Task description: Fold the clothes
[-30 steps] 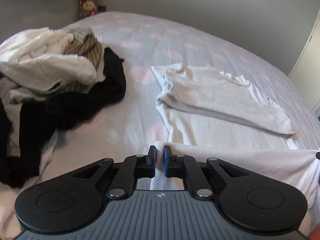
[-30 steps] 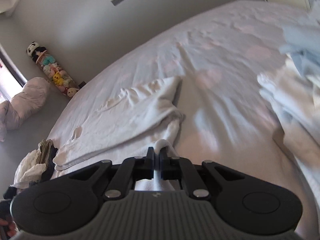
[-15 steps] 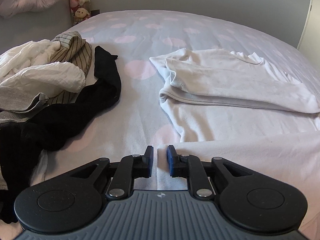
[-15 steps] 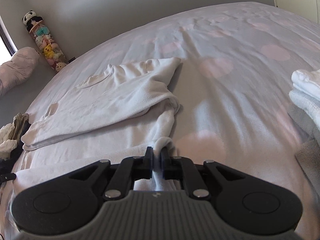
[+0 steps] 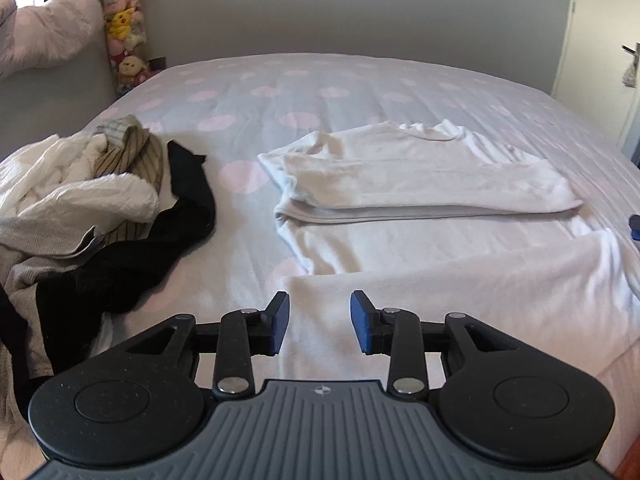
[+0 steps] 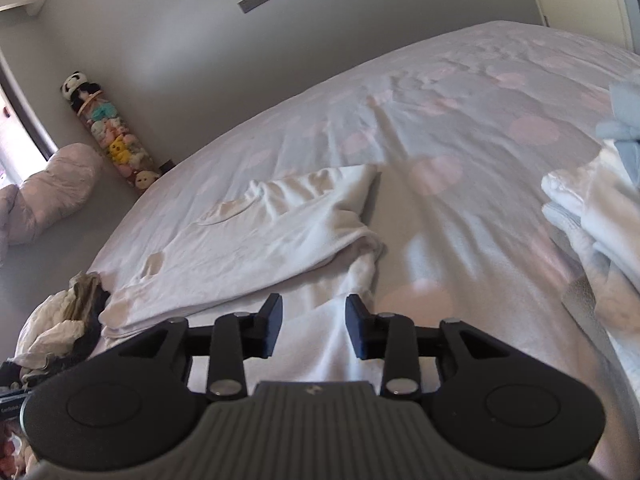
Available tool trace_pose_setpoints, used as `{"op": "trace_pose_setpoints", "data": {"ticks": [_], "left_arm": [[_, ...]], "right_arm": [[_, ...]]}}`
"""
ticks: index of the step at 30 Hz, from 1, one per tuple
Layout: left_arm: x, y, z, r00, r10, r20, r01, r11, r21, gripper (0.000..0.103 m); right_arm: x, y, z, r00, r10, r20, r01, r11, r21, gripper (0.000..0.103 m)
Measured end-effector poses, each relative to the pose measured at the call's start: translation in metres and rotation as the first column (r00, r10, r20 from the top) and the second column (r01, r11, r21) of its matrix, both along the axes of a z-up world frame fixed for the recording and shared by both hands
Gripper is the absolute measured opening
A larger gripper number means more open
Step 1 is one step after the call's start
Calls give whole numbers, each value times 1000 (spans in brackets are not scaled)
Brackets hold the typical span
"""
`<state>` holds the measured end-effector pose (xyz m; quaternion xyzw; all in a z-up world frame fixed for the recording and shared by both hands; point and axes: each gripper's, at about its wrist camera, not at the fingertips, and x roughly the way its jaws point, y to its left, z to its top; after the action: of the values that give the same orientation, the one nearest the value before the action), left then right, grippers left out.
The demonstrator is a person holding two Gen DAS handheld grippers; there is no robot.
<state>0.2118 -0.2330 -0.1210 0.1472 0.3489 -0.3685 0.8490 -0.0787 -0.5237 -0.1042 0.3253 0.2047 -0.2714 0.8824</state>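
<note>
1. White garment (image 5: 420, 184) spread flat on the dotted bedspread (image 5: 320, 92), partly folded: one sleeve laid across the body, the near edge doubled over toward both grippers.
2. Left gripper (image 5: 320, 316) over the garment's near folded edge, jaws opening, blue pads apart; white cloth seen in the gap below, not pressed by either pad.
3. Right gripper (image 6: 314, 320) over the same near edge at the garment's other end, jaws opening, fingers apart; cloth lying beneath the gap, not pinched.
4. Left of the garment, well apart from it: heap of unfolded clothes (image 5: 100, 208), white, striped and black pieces tangled together.
5. Right of the garment, across a bare strip of bedspread: stack of white and pale blue laundry (image 6: 600, 208).
6. Beyond the garment's far-left side, off the bed against the wall: tall clear tube of plush toys (image 5: 122, 36), with a pink pillow (image 5: 44, 32) beside it.
7. Far right of the garment: pale door with a handle (image 5: 632, 50).
8. Nothing lying on the garment itself; no readable writing or brand, only a small round emblem on the left gripper's grey body.
</note>
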Motion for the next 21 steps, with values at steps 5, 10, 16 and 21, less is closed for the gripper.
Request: {"op": "trace_pose_setpoints", "data": {"ticks": [5, 10, 16, 21], "left_arm": [[-43, -14, 10, 978, -200, 53, 196, 978, 71, 52], [-85, -31, -5, 902, -418, 110, 379, 887, 262, 52], [-114, -36, -30, 821, -556, 131, 460, 780, 425, 52], [-119, -41, -48, 781, -614, 111, 504, 726, 469, 50]], "right_arm": [[10, 40, 39, 983, 180, -40, -182, 981, -72, 73], [40, 117, 53, 866, 388, -315, -476, 834, -279, 76], [61, 192, 18, 665, 461, -588, -732, 560, -389, 78], [78, 216, -5, 555, 456, -696, -824, 416, -384, 50]]}}
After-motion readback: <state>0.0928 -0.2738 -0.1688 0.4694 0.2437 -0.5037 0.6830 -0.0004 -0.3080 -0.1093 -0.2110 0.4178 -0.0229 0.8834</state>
